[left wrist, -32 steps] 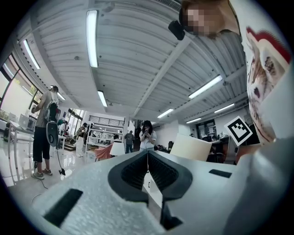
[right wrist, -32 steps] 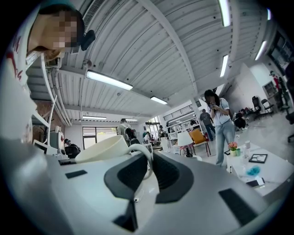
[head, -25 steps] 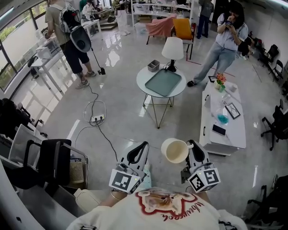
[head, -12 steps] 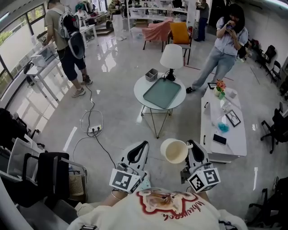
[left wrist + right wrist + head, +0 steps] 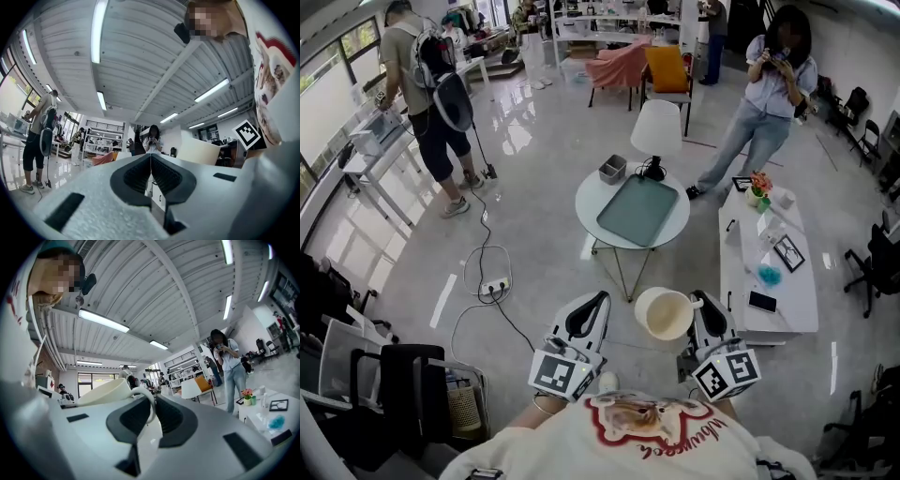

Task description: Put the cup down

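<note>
A cream cup hangs in the air in front of my chest, its mouth facing up toward the head view. My right gripper is shut on the cup's handle. In the right gripper view the handle loops between the dark pads of that right gripper, with the cup body to the left. My left gripper is held level beside the cup, shut, with nothing in it. In the left gripper view the left gripper has its pads pressed together, and the cup shows at the right.
A round white table stands ahead with a green tray, a lamp and a grey box. A long low white table lies right. A cable and power strip cross the floor. Two people stand farther off; chairs sit lower left.
The round table and the low white table have drawn closer in the head view. Both grippers and the cup keep the same place in front of me.
</note>
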A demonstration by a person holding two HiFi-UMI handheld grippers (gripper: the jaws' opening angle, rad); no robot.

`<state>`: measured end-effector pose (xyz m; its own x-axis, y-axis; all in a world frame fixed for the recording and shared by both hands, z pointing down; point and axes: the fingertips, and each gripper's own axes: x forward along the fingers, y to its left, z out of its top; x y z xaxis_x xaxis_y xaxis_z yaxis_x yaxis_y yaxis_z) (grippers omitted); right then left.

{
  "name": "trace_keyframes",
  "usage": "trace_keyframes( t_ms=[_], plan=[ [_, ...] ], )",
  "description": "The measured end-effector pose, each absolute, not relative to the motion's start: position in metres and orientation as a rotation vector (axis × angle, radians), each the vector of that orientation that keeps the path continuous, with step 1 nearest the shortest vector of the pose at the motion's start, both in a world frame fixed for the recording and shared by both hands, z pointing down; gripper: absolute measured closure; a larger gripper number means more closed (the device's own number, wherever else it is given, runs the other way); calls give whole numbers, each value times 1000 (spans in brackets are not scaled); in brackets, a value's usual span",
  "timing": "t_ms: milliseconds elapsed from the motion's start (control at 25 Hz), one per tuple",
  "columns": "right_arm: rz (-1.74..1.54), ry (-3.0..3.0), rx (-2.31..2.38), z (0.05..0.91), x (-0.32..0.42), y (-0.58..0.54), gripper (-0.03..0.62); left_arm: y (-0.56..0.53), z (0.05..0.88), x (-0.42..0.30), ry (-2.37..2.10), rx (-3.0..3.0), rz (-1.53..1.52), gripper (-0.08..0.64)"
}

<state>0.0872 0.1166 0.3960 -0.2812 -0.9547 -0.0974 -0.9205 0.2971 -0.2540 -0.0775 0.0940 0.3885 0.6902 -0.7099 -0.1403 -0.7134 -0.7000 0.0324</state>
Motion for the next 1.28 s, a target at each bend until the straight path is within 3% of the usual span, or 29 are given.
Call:
trace_keyframes(
  t_ms=[1280],
  plan=[
    [-238, 2274, -1768, 405, 84, 6, 545, -27, 402, -71, 1115, -2932, 245, 543]
  ],
)
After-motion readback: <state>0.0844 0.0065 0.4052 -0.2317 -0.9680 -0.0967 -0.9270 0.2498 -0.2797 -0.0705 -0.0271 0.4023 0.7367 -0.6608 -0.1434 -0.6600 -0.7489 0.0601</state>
